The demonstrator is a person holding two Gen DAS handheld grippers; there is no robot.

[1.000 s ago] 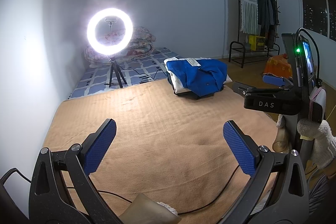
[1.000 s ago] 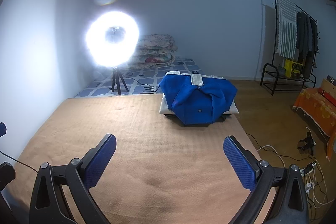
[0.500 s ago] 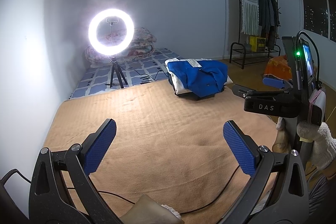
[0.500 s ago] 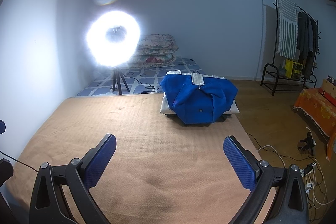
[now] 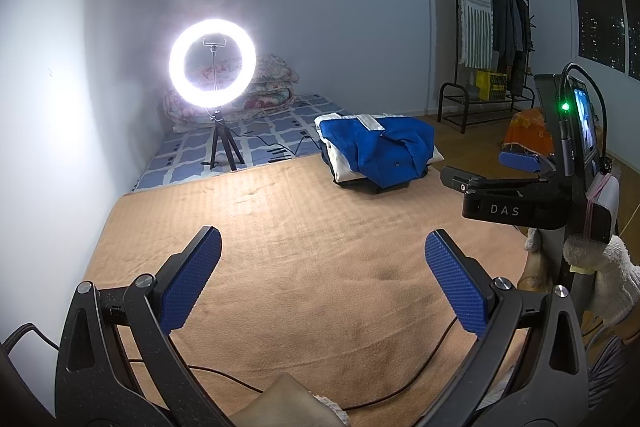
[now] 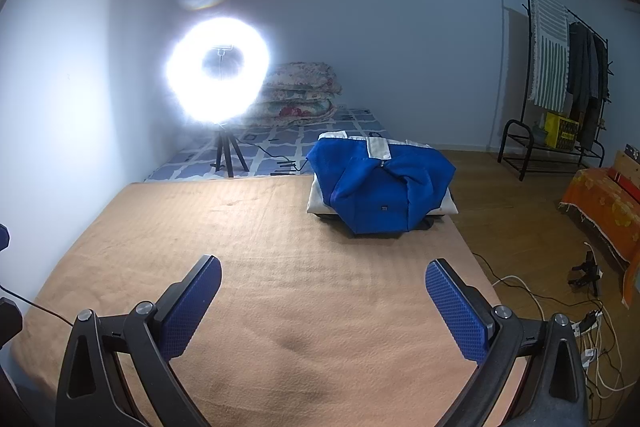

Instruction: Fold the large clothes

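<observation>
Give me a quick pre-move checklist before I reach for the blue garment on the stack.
1. Left gripper open, empty: ok.
2. Right gripper open, empty: ok.
3. Blue garment in view atop the folded pile at the blanket's far edge: ok.
4. Tan blanket bare between grippers and pile: ok.
5. Black cable crossing the blanket's near edge, snag risk: not ok.
6. What lies under the blue garment: cannot tell.

Left claw (image 5: 322,285) spread wide, empty; right claw (image 6: 323,311) likewise.
</observation>
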